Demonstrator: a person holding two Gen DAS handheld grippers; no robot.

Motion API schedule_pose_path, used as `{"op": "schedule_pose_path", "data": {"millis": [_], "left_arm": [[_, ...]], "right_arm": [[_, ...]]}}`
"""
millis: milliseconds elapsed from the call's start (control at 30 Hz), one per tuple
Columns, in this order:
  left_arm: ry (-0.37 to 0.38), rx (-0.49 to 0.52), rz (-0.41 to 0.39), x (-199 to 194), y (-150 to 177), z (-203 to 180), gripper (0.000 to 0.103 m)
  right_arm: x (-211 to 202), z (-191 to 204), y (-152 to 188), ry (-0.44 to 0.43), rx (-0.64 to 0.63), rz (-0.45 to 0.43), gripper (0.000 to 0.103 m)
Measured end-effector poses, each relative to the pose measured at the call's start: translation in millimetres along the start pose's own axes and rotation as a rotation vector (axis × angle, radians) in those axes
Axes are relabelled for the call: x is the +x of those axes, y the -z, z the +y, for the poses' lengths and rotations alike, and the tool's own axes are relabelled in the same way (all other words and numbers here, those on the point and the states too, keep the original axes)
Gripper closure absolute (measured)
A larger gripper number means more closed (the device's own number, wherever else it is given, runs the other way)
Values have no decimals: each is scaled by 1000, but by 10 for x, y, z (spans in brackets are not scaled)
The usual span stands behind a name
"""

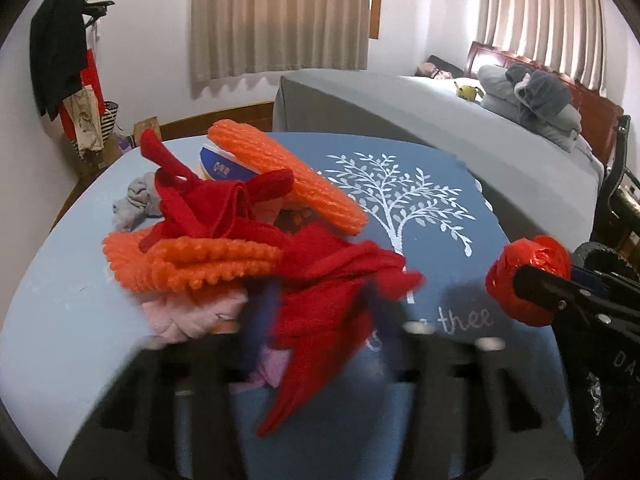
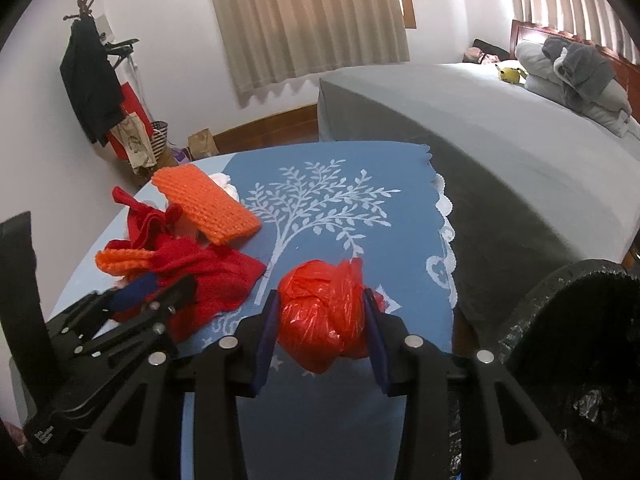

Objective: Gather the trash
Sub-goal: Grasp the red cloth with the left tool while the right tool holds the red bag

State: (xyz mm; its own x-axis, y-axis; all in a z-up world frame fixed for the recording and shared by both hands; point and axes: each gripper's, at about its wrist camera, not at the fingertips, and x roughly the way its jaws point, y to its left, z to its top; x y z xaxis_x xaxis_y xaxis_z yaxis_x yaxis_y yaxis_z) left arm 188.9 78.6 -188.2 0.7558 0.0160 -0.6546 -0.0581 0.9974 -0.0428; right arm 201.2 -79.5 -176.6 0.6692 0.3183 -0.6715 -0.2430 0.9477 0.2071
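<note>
The right hand-held gripper [image 2: 322,332] clamped a balled red plastic bag [image 2: 324,320] above the tree-print cloth [image 2: 340,208]. Left of the cloth, the left hand-held gripper [image 1: 320,320] pinched red fabric [image 1: 320,304]. The black bin [image 2: 580,360] waited beside the tabletop [image 1: 60,300]; the pile remained uncollected.

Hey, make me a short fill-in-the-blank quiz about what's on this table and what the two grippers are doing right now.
1. The right gripper is closed on a crumpled red plastic ____.
2. The blue tablecloth carries a white ____ design.
3. The left gripper has its fingers in a piece of ____ cloth.
4. The ribbed foam sleeves on the pile are ____ in colour.

Missing words: bag; tree; red; orange
</note>
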Motion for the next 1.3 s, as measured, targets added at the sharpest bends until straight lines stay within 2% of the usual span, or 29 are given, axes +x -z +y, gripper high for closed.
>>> {"op": "schedule_pose_path", "data": {"millis": [67, 167, 300, 467, 567, 633, 667, 700, 767, 933, 967, 1033, 1067, 1100, 1167, 1300], "left_arm": [[15, 14, -17, -36, -5, -22, 95], [35, 40, -65, -156, 6, -81, 96], [60, 37, -89, -303, 15, -122, 97], [78, 21, -83, -454, 70, -135, 97], [76, 28, -44, -453, 161, -132, 96], [74, 31, -14, -406, 210, -139, 92], [66, 30, -7, -392, 222, -141, 79], [65, 27, -5, -384, 224, -133, 59], [47, 16, -22, -381, 216, -139, 47], [58, 24, -5, -244, 161, -168, 46], [65, 31, 4, -212, 147, -190, 46], [77, 46, 26, -153, 150, -214, 61], [86, 54, 38, -120, 145, -234, 79], [96, 59, 47, -101, 147, -242, 91], [109, 61, 43, -109, 147, -249, 97], [105, 55, -9, -269, 122, -254, 98]], "right_arm": [[-4, 4, 3, 0, -3, -1, 63], [-46, 5, 6, -1, -7, -7, 63], [-140, -11, 7, 1, -8, -23, 63], [-284, -69, 4, 4, -1, -40, 63], [-323, -102, 28, 9, 4, -36, 63], [-322, -109, 48, 9, 7, -30, 63], [-317, -112, 61, 9, 9, -25, 63], [-314, -113, 69, 10, 9, -22, 63], [-310, -118, 74, 9, 12, -20, 63], [-314, -122, 70, 9, 13, -24, 63], [-318, -124, 68, 10, 13, -26, 63], [-325, -129, 58, 13, 12, -29, 63], [-330, -137, 56, 15, 13, -30, 63], [-335, -144, 54, 15, 14, -31, 63], [-351, -151, 49, 15, 16, -34, 63], [-432, -142, 21, 15, 11, -53, 63]]}}
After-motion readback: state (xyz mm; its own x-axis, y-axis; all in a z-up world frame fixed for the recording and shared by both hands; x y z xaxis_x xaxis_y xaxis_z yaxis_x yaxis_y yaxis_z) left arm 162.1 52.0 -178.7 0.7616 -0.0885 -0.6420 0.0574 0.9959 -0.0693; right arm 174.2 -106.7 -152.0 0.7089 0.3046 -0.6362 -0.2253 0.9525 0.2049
